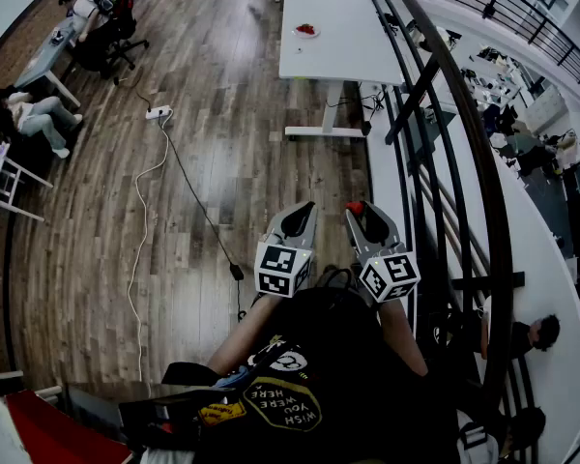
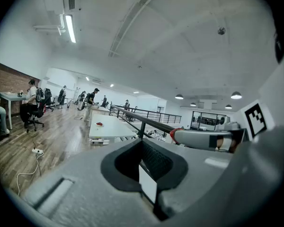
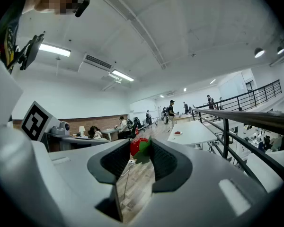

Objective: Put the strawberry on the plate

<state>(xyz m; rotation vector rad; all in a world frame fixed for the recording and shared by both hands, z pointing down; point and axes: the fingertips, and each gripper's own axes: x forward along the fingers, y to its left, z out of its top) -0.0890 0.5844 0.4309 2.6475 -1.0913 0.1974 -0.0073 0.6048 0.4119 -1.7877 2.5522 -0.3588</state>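
Far from the white table (image 1: pixel 340 42) with its plate (image 1: pixel 306 30), clamped at the jaw tips of the right gripper (image 3: pixel 141 144) — the strawberry (image 3: pixel 136 145): red, glossy, with a green leaf. Probably light, soft, easily bruised — best pinched gently across the body. Left gripper (image 1: pixel 300 213) closed, apparently on nothing.

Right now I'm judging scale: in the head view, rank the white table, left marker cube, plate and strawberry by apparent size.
1. white table
2. left marker cube, enlarged by nearness
3. plate and strawberry look nearly alike; the plate is far off, so unranked
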